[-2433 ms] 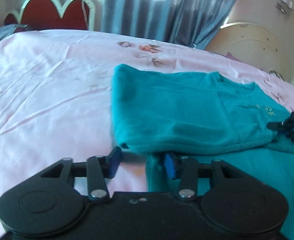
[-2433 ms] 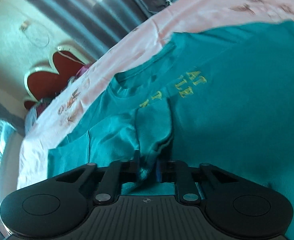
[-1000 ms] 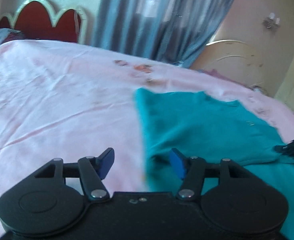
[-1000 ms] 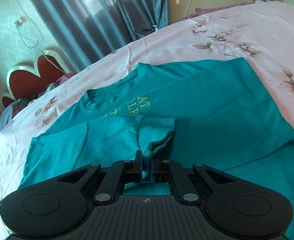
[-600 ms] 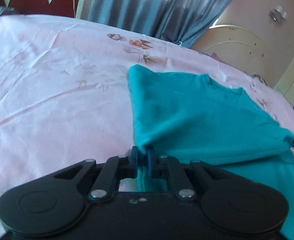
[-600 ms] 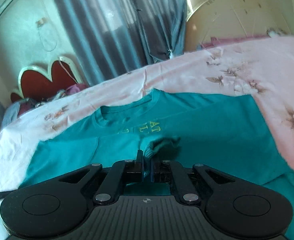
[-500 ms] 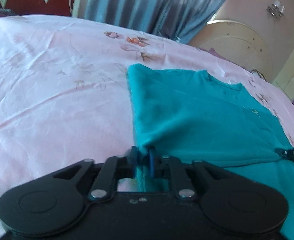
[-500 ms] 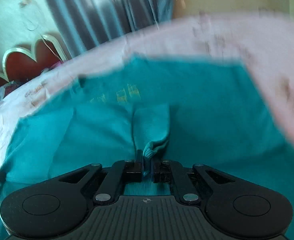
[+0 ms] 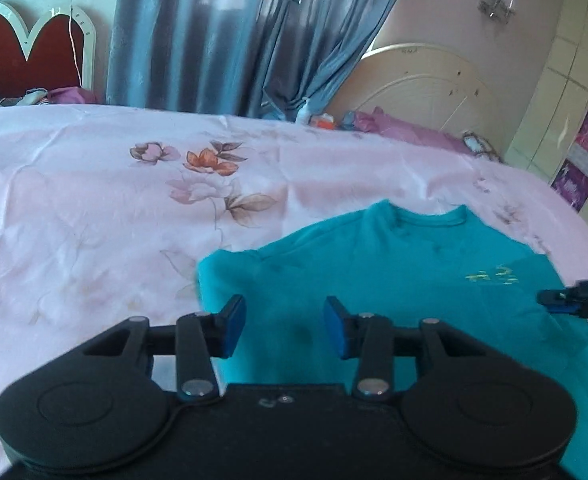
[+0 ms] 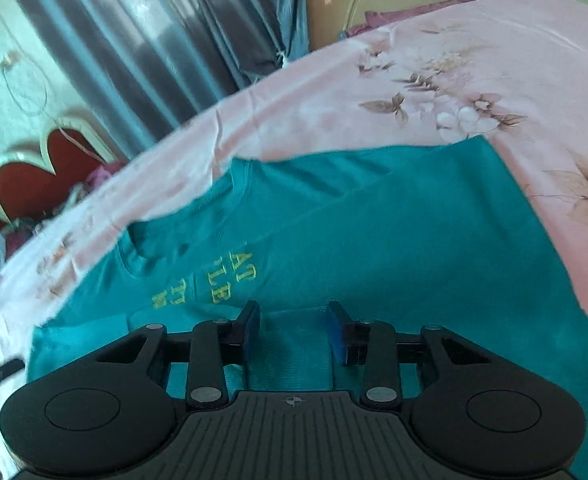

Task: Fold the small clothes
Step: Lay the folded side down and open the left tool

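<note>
Teal shirt (image 10: 394, 240) lies under both tilted-down grippers, left (image 9: 284, 328) and right (image 10: 292, 330), whose fingers have just spread, gripping nothing.

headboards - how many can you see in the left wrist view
2. A red headboard with a white scalloped rim at far left against the wall, and a cream arched headboard at right beyond the pink bedsheet. Others may be hidden.

teal shirt (image 10: 374, 240) | yellow chest lettering, partly legible: "AT", "LE" | rest unreadable

Daylight through curtains (image 9: 222, 36); bluish cast, fisheye-bent edges, slight motion blur.
</note>
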The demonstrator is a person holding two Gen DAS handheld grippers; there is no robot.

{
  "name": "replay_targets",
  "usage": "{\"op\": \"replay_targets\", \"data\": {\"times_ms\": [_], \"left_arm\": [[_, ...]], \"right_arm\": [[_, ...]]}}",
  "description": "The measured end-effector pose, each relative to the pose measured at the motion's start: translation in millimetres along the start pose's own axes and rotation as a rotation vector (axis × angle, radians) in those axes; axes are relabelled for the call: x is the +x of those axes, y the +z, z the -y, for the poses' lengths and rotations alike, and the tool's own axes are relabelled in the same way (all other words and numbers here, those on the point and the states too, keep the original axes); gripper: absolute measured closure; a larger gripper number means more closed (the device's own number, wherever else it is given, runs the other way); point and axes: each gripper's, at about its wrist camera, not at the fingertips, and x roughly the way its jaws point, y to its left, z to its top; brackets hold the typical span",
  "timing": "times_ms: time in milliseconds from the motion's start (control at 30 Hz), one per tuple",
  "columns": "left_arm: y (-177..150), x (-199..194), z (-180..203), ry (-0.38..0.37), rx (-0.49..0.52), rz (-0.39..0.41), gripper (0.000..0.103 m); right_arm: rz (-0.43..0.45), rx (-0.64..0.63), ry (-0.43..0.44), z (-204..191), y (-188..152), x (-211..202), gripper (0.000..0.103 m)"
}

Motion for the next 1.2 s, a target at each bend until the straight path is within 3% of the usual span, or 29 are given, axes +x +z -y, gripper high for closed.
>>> {"op": "replay_targets", "data": {"times_ms": [167, 200, 233, 333, 433, 500, 567, 600, 633, 667, 733, 767, 800, 867, 900, 933, 967, 1033, 1067, 1100, 1200], "left_arm": [[6, 30, -14, 0.000, -0.008, -0.038, 0.062], [6, 33, -18, 0.015, -0.012, -0.032, 0.062], [5, 33, -20, 0.013, -0.015, -0.021, 0.063], [3, 26, -12, 0.064, 0.051, -0.006, 0.063], [5, 13, -12, 0.094, 0.056, 0.040, 0.054], [8, 14, -19, 0.100, 0.014, 0.033, 0.054], [10, 29, -25, 0.110, -0.022, -0.042, 0.062], [11, 33, -28, 0.078, -0.042, -0.055, 0.080], [11, 31, -31, 0.049, -0.058, -0.028, 0.101], [11, 20, -32, 0.055, -0.079, 0.042, 0.101], [5, -8, -33, 0.035, -0.087, 0.236, 0.101], [1, -15, -31, 0.038, -0.075, 0.274, 0.101], [-2, -15, -28, 0.069, -0.044, 0.259, 0.100], [-10, 2, -27, 0.121, -0.009, 0.153, 0.096], [-13, 9, -29, 0.142, -0.013, 0.095, 0.086], [-16, 12, -33, 0.153, -0.027, 0.065, 0.077], [-18, 8, -37, 0.143, -0.048, 0.082, 0.074], [-17, -1, -42, 0.136, -0.077, 0.111, 0.045], [-15, -5, -44, 0.122, -0.090, 0.128, 0.040], [-14, -8, -46, 0.097, -0.106, 0.137, 0.040], [-6, 2, -49, 0.019, -0.139, 0.093, 0.061]], "right_arm": [[-0.002, -0.091, 0.006, -10, -8, 2, 0.064], [-0.002, -0.113, 0.023, -12, -9, 2, 0.071], [-0.001, -0.133, 0.038, -15, -10, 1, 0.098], [0.140, -0.192, 0.029, -25, -12, -22, 0.098], [0.138, -0.227, 0.029, -28, -12, -25, 0.098], [0.127, -0.216, 0.024, -25, -12, -20, 0.098], [0.110, -0.202, 0.012, -23, -14, -15, 0.098], [0.105, -0.205, -0.002, -24, -15, -12, 0.098], [0.109, -0.209, -0.005, -25, -17, -12, 0.098], [0.133, -0.212, 0.000, -27, -18, -18, 0.098], [0.227, -0.208, 0.048, -28, -18, -38, 0.098], [0.255, -0.210, 0.054, -26, -20, -43, 0.098], [0.251, -0.210, 0.039, -23, -21, -41, 0.098], [0.120, -0.199, -0.054, -12, -23, -13, 0.098], [0.083, -0.202, -0.098, -8, -25, -3, 0.098], [0.099, -0.188, -0.081, -6, -26, -4, 0.098], [0.110, -0.177, -0.073, -5, -25, -6, 0.098], [0.115, -0.182, -0.076, -7, -26, -7, 0.098], [0.118, -0.184, -0.074, -7, -25, -7, 0.098], [0.122, -0.182, -0.072, -7, -24, -8, 0.098], [0.166, -0.161, -0.059, -6, -20, -17, 0.098]]}}
